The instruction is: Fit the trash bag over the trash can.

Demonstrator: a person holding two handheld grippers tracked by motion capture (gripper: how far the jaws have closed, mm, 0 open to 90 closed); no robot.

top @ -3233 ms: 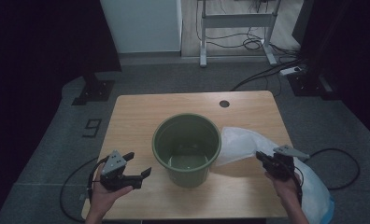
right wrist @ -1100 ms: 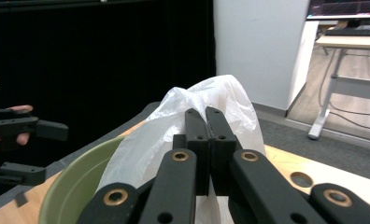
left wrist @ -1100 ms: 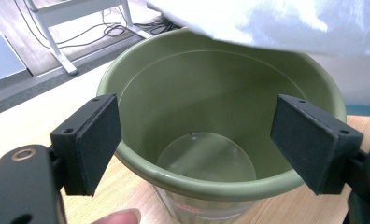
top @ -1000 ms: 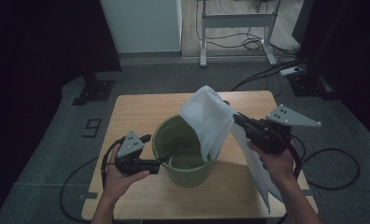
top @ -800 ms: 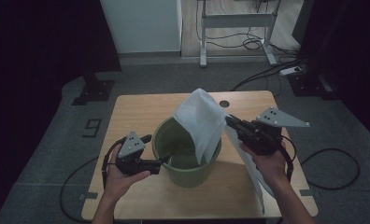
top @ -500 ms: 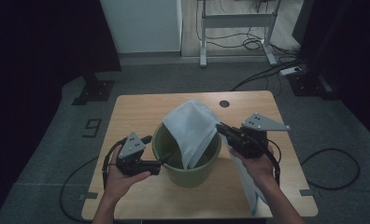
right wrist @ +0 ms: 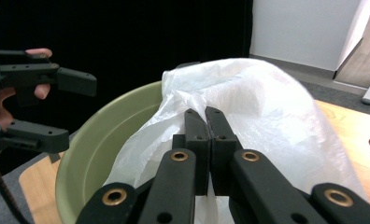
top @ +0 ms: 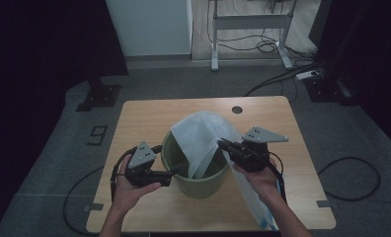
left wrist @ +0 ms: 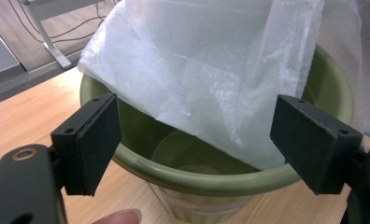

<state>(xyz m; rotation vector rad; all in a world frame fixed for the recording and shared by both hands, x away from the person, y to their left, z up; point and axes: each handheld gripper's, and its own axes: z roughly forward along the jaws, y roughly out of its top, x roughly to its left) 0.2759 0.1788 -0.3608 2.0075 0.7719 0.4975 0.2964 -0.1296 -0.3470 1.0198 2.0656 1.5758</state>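
Both tongs work at the green bucket (top: pixel 196 170): the right tongs (right wrist: pixel 205 122) are clenched on the white plastic bag (top: pixel 201 138) above its right rim, the left tongs (left wrist: pixel 192 140) released, spread just outside its left rim. Bag drapes from bucket mouth rightward to the counter (top: pixel 149 118) near edge; bare counter lies behind.

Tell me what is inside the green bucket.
A fold of the white plastic bag hangs into the green bucket; below it, part of the bare bottom shows. The bag covers the rest of the interior.
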